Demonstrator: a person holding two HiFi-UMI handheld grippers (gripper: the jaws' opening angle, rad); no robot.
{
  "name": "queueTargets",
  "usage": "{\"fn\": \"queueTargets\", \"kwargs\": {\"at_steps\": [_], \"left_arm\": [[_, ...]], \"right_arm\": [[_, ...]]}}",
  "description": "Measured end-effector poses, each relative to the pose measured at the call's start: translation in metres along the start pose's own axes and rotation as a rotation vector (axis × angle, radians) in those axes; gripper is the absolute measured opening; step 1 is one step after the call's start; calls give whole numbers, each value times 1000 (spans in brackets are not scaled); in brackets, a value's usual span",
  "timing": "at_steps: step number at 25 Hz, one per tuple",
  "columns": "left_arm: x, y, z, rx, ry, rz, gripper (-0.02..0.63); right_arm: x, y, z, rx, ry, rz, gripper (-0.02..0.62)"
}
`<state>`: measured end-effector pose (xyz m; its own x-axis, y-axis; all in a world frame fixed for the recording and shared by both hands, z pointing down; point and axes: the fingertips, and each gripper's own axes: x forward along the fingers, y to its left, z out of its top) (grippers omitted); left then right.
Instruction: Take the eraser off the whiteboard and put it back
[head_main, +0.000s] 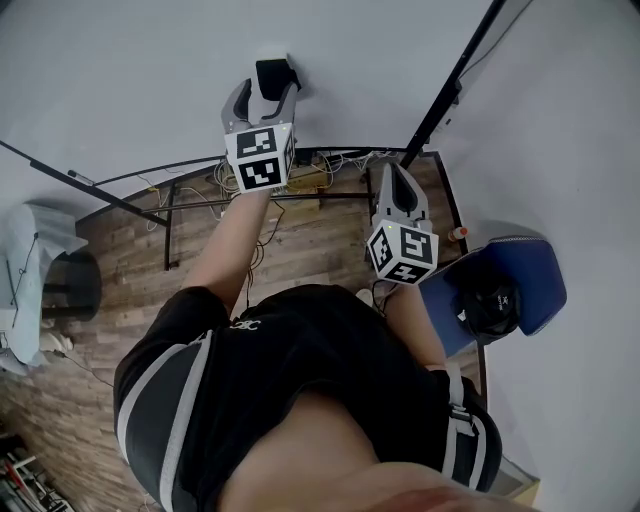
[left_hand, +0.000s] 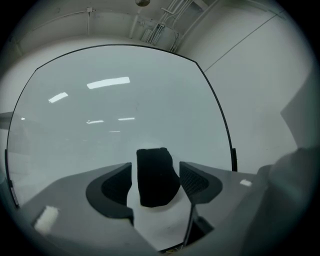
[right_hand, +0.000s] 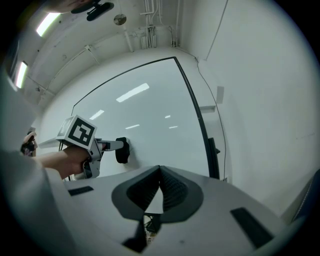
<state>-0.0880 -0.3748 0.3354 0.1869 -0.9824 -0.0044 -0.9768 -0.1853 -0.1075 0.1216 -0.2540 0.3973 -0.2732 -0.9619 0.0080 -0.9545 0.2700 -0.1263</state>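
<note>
Shirt (head_main: 300, 360), black, fills the lower head view and hides the person's legs.

Left gripper (left_hand: 156, 170): level at the whiteboard (left_hand: 125, 110), jaws released and standing apart. The eraser (right_hand: 122, 150), black, sits between them flat against the whiteboard. Whether the right pad brushes it is hard to tell.

Right gripper (right_hand: 160, 170): back from the whiteboard, jaws clenched together on nothing.

The head view half hides the eraser behind the left gripper; the right gripper view shows it side-on. Gripper bodies cut off the whiteboard's lower edge.

Only the head view shows the wood floor (head_main: 300, 240), the cables (head_main: 300, 170) under the whiteboard and a blue chair (head_main: 535, 275) to its right. Ceiling pipes (right_hand: 150, 20) appear in the gripper views alone. White walls flank the whiteboard.
</note>
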Motion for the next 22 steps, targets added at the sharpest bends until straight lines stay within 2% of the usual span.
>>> {"fn": "queueTargets", "kwargs": {"at_steps": [5, 15, 22], "left_arm": [[16, -5, -7, -9, 22, 4, 284], [38, 7, -12, -18, 25, 80, 288], [50, 14, -24, -5, 56, 140, 285]], "right_arm": [[1, -8, -7, 15, 11, -20, 5], [1, -23, -7, 20, 15, -65, 6], [-3, -32, -8, 16, 21, -92, 6]]}}
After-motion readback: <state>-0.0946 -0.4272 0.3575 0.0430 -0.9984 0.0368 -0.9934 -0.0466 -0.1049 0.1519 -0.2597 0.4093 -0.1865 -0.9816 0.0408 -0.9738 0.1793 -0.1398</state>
